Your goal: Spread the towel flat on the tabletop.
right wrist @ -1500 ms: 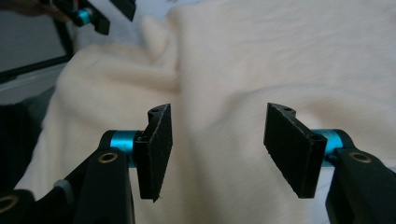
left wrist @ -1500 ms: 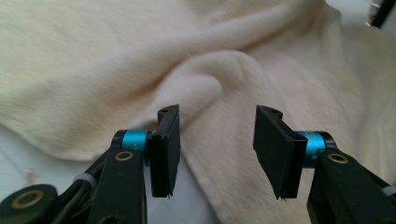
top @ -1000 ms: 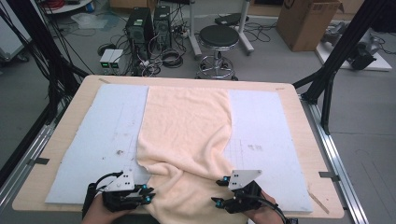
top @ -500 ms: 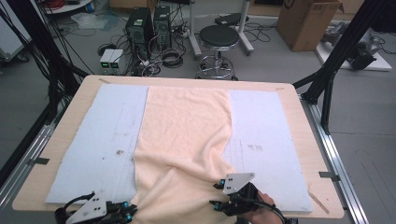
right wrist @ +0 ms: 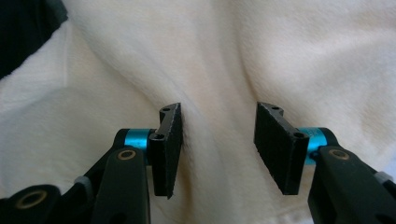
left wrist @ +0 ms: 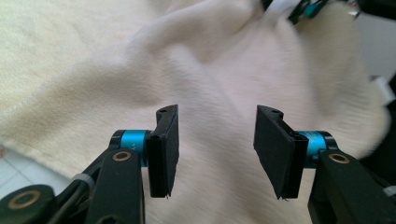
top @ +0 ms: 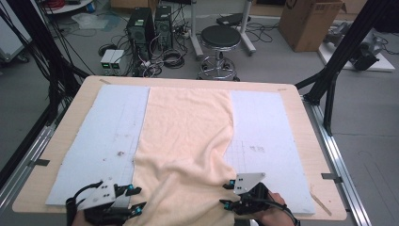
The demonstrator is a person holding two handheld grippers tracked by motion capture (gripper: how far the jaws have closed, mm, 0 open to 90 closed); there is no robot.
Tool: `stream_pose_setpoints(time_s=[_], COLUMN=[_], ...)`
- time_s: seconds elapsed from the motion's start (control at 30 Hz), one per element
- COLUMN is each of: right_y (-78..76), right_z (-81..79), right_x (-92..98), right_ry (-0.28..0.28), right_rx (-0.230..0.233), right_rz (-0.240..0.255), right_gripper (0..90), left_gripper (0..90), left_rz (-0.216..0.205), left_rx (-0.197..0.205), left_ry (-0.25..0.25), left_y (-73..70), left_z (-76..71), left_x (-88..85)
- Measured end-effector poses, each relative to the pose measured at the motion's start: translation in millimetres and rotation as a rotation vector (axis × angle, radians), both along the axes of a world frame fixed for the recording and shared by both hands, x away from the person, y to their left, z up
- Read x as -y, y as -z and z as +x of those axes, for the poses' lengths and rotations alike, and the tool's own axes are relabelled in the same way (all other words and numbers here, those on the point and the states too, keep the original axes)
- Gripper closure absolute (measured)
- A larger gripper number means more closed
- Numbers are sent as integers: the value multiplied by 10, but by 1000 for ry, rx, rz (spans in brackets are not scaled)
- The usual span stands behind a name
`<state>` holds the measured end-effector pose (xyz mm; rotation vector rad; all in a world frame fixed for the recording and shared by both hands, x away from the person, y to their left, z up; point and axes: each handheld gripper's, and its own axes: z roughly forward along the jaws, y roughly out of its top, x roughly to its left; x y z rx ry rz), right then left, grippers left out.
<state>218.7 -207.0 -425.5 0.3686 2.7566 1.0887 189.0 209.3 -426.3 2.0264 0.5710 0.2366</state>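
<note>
Cream terry towel (top: 188, 141) lies along the middle of the bench (top: 301, 108), its long axis running from your edge straight away to the far edge, over a pale blue mat (top: 113, 127) that shows on both sides of it. The far part lies flat with straight side edges; the near part, towards your jaws, is bunched into folds, and the right side edge is drawn in diagonally towards the right gripper.

Left gripper (top: 134, 200): you hold it low at the near-left corner of the towel, its grey three-cornered plate (top: 101, 195) on top and its jaws pointing to the right, across the near edge of the cloth. In the left gripper view the left gripper (left wrist: 217, 140) has its jaws standing well apart, having just been opening; the towel (left wrist: 210, 74) lies beyond and under them, and neither pad presses on it. A rounded fold rises ahead of these jaws, and the right gripper (left wrist: 299, 9) shows past it at the top.

Right gripper (top: 228, 195): your hand (top: 270, 209) holds it at the near-right side of the towel, jaws pointing left into the bunched cloth. In the right gripper view the right gripper (right wrist: 217, 140) has a moderate gap between its jaws, which have just been closing; a ridge of towel (right wrist: 219, 84) runs down between them, just beside the left pad, but the pads do not clamp it.
</note>
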Motion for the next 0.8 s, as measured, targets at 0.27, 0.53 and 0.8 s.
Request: stream_pose_setpoints(time_s=[0.27,0.53,0.8], right_y=[108,22,-206], right_z=[88,-41,-166], right_x=[13,-40,78], right_ry=[0,-42,-102], right_rx=[-63,-104,-118], right_rz=[10,16,168], right_gripper=[718,822,632], left_gripper=[567,606,506], left_rz=[69,56,50], left_rx=[-88,-108,-109], left_ry=[-8,-19,-1], left_y=[181,214,201], left_z=[285,275,214], left_x=[69,-13,-67])
